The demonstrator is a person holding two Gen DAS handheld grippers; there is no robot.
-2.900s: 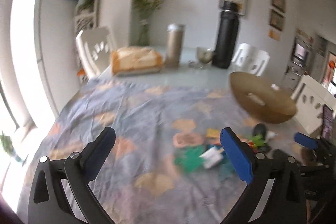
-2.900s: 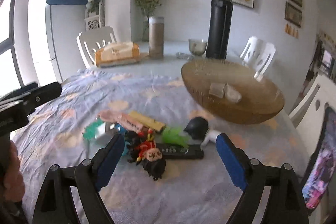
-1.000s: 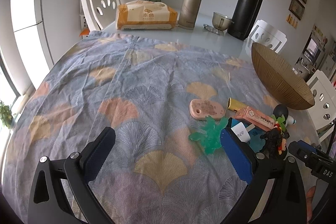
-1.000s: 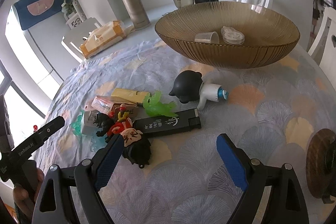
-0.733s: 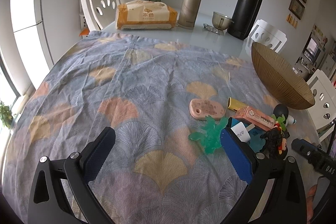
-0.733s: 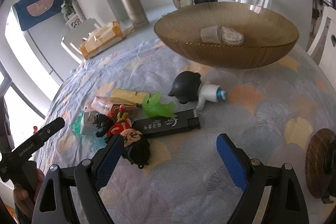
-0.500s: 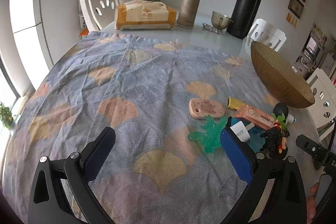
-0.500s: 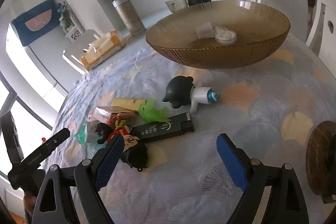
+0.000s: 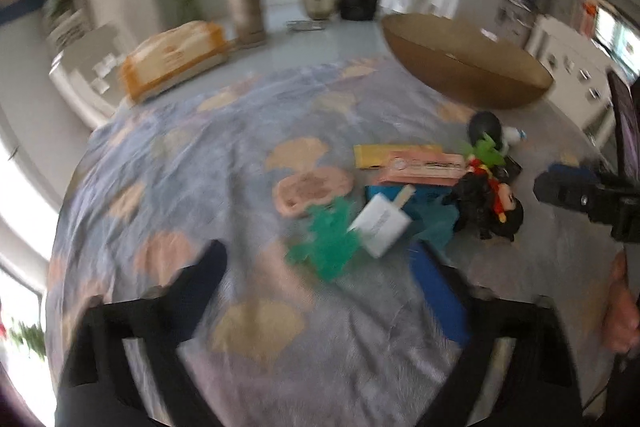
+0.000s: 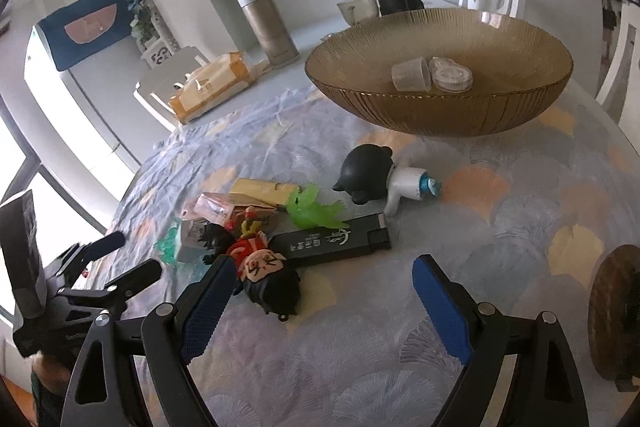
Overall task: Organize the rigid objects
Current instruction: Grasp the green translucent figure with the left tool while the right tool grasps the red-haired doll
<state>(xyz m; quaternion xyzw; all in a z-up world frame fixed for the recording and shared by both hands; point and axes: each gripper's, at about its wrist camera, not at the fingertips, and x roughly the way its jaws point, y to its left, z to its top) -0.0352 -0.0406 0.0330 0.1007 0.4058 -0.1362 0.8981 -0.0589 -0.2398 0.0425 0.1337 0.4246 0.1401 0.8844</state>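
Two tongs (image 10: 316,301) apparently empty, apart

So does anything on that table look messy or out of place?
Yes: the small toys and boxes lie jumbled in a heap on the cloth, some overlapping, while the big bowl beside them holds only a cup and a lid.

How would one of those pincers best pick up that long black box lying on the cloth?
Probably across its narrow width near the middle, coming down from above. The black box lies flat and long, its far edge crowded by the green toy and its left end by the doll. The right gripper, jaws open, hovers close above it.
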